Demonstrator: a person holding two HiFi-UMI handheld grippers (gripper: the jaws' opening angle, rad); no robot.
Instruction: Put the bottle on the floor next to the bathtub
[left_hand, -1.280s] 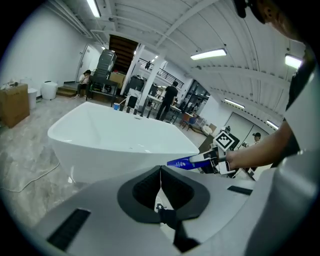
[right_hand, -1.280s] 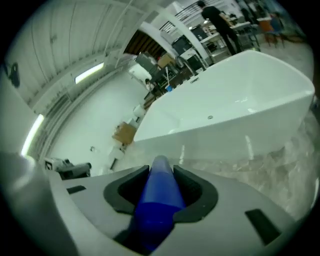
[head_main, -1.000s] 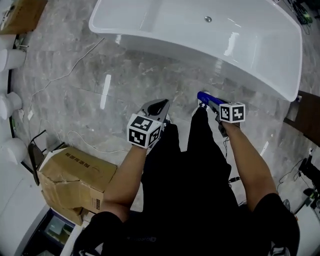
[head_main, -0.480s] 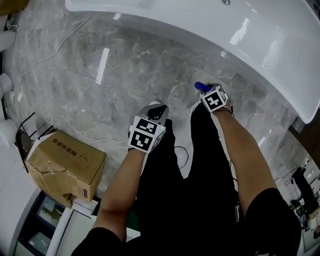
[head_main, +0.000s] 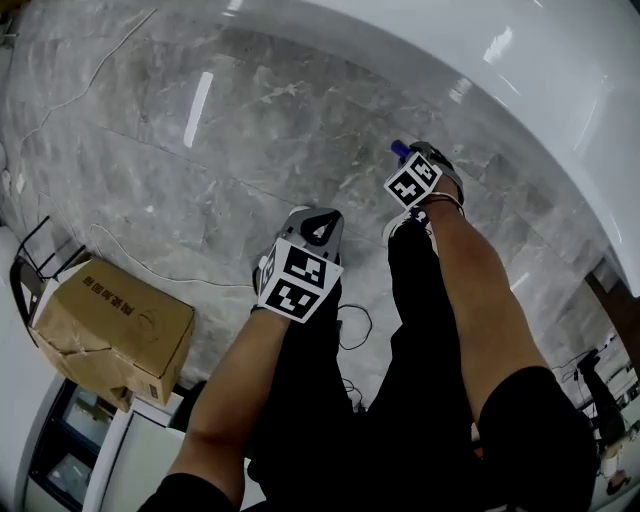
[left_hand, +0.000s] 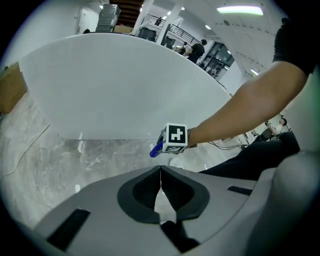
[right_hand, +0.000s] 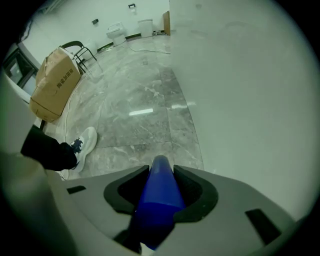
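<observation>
A blue bottle (right_hand: 159, 197) lies clamped between the jaws of my right gripper (right_hand: 161, 192), its tip pointing down at the marble floor beside the white bathtub (right_hand: 250, 100). From the head view the bottle (head_main: 399, 150) pokes out past the right gripper (head_main: 415, 172), close to the bathtub's (head_main: 520, 70) outer wall. My left gripper (head_main: 312, 232) hangs lower and to the left, over my left leg. Its jaws meet with nothing between them (left_hand: 160, 187). In the left gripper view the bottle (left_hand: 156, 149) and the right gripper (left_hand: 170, 142) show ahead, before the tub (left_hand: 115, 90).
A brown cardboard box (head_main: 105, 330) sits on the floor at the left, next to a black chair frame (head_main: 35, 265). Thin cables (head_main: 150, 270) trail over the grey marble floor. My white shoe (right_hand: 82, 142) stands left of the right gripper. A cabinet edge (head_main: 70, 450) is at the bottom left.
The right gripper with the bottle has moved forward and down toward the tub's wall. The view has tipped closer to the floor. The left gripper stays shut near my leg.
</observation>
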